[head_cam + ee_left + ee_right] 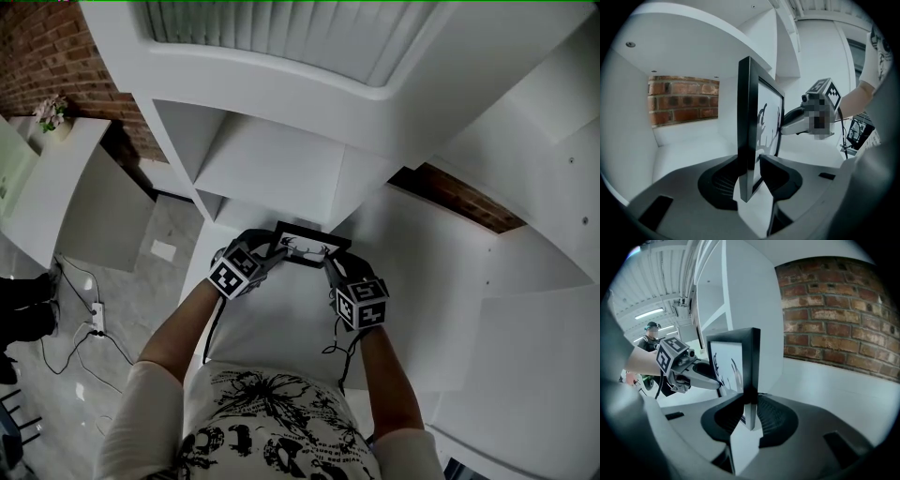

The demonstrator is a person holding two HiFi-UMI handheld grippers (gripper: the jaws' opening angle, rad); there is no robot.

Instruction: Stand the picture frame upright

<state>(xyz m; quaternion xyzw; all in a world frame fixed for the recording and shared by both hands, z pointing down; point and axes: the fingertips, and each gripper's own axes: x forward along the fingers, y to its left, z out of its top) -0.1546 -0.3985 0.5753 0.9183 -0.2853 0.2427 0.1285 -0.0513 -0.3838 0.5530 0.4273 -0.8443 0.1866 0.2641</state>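
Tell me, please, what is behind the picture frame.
Behind the picture frame are a white shelf compartment and a brick wall. The frame's own back and any stand are hidden in every view.

**Materials and finishes, as seen**

Picture frame (305, 247): black moulding, smooth, slight sheen; white, paper-like face with black drawing.
Shelf unit (272, 169): white board, smooth, satin.
Brick wall (834, 310): red-brown brick, rough, with pale mortar joints.
Left gripper (749, 161), right gripper (750, 399): dark grey plastic, matt; ribbed inner jaw faces; marker cubes printed black on white.
Shirt (272, 422): white cloth, black print.
Floor (141, 309): grey, smooth, faint sheen.
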